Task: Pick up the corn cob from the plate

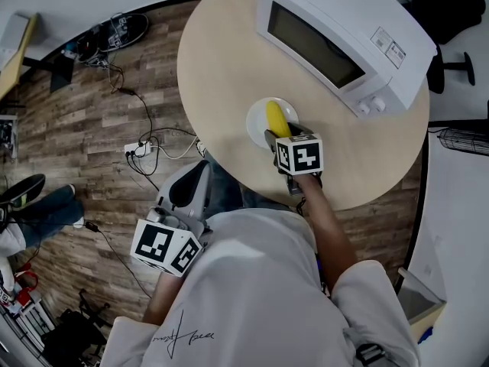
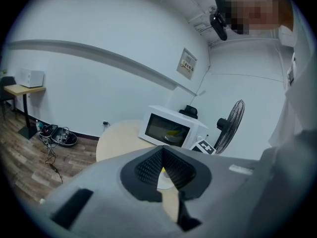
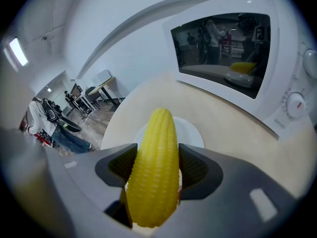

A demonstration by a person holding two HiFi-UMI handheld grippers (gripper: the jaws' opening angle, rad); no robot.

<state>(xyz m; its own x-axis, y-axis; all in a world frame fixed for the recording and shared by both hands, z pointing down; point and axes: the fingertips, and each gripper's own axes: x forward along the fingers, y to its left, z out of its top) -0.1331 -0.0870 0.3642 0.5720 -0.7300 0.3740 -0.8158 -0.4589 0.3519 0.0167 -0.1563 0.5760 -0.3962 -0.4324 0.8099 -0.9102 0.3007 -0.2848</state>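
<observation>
Your right gripper (image 3: 154, 165) has its jaws clamped on the corn cob (image 3: 156, 143), one pad on each flank, with the tapered tip pointing away toward the microwave (image 3: 233, 58). The cob is over the white plate (image 1: 256, 121) (in the head view it lies across the plate's middle, and I can't tell whether it has cleared the surface yet). The plate stands on the round table (image 1: 221, 60), just in front of the microwave. Your left gripper (image 2: 162, 168) hangs off the table's edge by your body, jaws together with nothing between them, and has no part in this. So the grasp looks made and the lift is the step in hand. Next you'd want a straight rise with a steady squeeze: the cob is round and ridged, so it could roll or slip between the pads if you tilt, and a sideways drag might pull the plate along
</observation>
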